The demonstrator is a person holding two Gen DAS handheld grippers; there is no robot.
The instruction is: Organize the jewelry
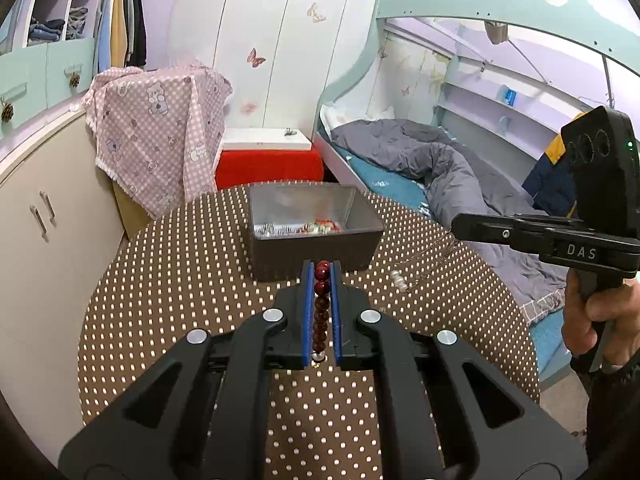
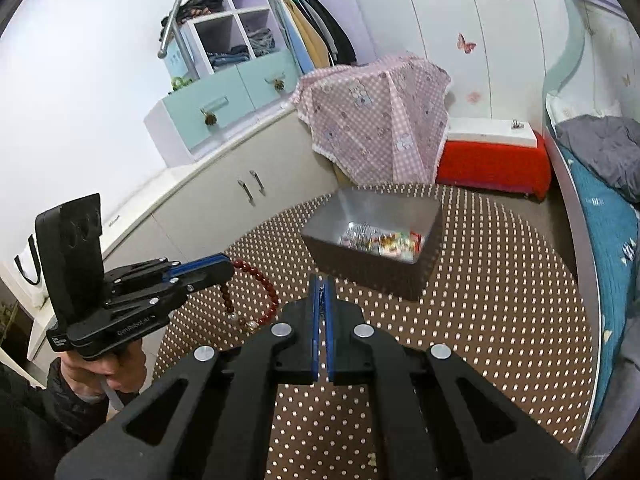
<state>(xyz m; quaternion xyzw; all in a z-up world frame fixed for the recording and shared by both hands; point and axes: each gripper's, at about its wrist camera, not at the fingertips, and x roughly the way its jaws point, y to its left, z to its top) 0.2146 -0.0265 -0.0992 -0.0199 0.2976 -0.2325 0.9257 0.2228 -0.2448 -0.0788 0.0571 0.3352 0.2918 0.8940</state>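
A pink gingham cloth printed with bears (image 1: 160, 128) drapes over something beside the cream cupboard (image 1: 48, 216). A red box with a white lid (image 1: 266, 160) sits behind the table, and a crumpled grey quilt (image 1: 452, 172) lies on the bunk bed.

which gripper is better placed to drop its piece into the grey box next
Left, probably. The left gripper is shut on the red bead bracelet and points straight at the grey box. The right gripper sits off to the side, its thin chain trailing to the table.
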